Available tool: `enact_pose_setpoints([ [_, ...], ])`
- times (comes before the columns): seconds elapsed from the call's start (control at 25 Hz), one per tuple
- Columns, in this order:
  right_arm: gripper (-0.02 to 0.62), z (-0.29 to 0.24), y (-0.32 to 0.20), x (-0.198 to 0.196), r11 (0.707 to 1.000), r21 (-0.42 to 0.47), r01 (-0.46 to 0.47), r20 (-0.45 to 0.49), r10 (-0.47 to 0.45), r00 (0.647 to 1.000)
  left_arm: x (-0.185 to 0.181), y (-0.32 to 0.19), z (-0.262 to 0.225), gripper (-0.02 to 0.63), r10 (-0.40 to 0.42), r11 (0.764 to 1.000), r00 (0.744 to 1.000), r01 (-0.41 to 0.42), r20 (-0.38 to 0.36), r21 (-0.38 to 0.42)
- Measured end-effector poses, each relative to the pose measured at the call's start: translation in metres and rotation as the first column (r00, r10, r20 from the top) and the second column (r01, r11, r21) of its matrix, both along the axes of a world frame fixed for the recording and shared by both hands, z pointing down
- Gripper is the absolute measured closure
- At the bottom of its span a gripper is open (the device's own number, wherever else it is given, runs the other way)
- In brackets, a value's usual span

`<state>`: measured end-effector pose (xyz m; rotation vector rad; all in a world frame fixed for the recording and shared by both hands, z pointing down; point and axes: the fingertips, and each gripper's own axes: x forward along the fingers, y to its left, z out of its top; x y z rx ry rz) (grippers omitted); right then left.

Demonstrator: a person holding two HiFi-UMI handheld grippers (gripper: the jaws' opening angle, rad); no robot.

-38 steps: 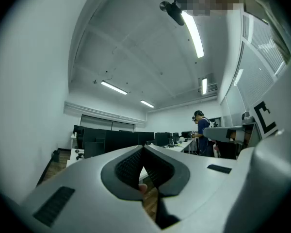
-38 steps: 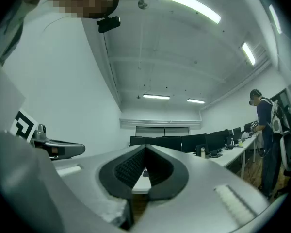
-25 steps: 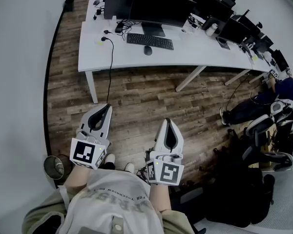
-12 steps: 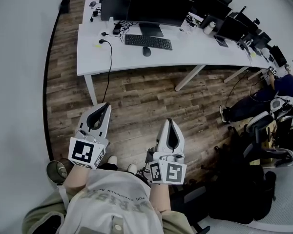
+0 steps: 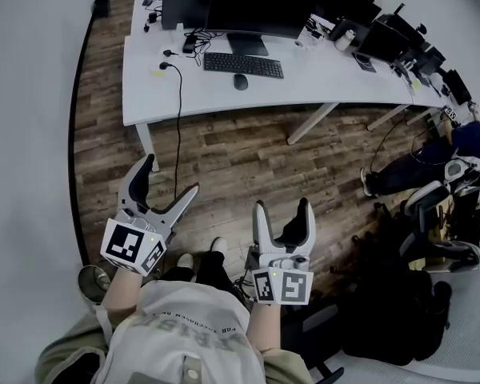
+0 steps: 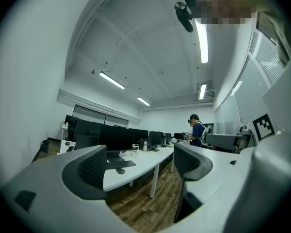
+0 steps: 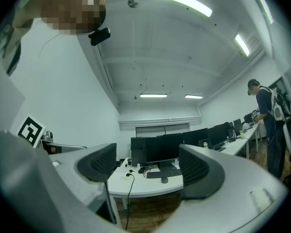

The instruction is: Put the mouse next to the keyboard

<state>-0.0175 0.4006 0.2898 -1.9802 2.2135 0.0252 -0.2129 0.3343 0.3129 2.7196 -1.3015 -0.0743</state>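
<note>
A dark mouse (image 5: pixel 240 82) lies on the white desk (image 5: pixel 320 82) far ahead, just in front of the black keyboard (image 5: pixel 243 65), under a monitor (image 5: pixel 260 8). Both grippers hang over the wooden floor close to the person's body, well short of the desk. My left gripper (image 5: pixel 170 178) is opening its jaws, with nothing between them. My right gripper (image 5: pixel 283 208) is also opening, empty. The left gripper view shows the mouse (image 6: pixel 120 171) and keyboard (image 6: pixel 120 164) small between its spread fingers. The right gripper view shows the mouse (image 7: pixel 164 180) beneath the keyboard (image 7: pixel 164 174).
A black cable (image 5: pixel 178 118) hangs off the desk's left front edge to the floor. A waste bin (image 5: pixel 90 278) stands at lower left. At the right a seated person (image 5: pixel 456 154), office chairs and dark bags (image 5: pixel 400 294) crowd the floor. More monitors line the desk.
Both grippers' jaws have swung from shut to wide apart. The left gripper has tilted left; the head view has shifted slightly, with the desk higher in frame.
</note>
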Motion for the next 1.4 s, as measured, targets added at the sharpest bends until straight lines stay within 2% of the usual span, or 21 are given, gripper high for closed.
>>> enact_pose_setpoints([
  [0.44, 0.201, 0.012, -0.076, 0.042, 0.998, -0.010, 0.068, -0.014, -0.069, 0.998, 0.031, -0.064, 0.017, 0.192, -0.084, 0.996, 0.995, 0.085, 0.046, -0.010],
  [0.72, 0.201, 0.012, -0.137, 0.077, 0.989, -0.001, 0.145, -0.014, -0.145, 0.989, 0.056, -0.112, 0.022, 0.192, -0.171, 0.985, 0.983, 0.173, 0.062, -0.015],
  [1.0, 0.201, 0.015, -0.176, 0.106, 0.980, -0.017, 0.199, -0.003, -0.199, 0.980, 0.068, -0.144, 0.032, 0.192, -0.250, 0.965, 0.965, 0.255, 0.074, -0.055],
  [1.4, 0.201, 0.046, -0.211, 0.123, 0.974, -0.073, 0.216, 0.049, -0.213, 0.976, 0.070, -0.173, 0.059, 0.192, -0.283, 0.948, 0.949, 0.299, 0.140, -0.109],
])
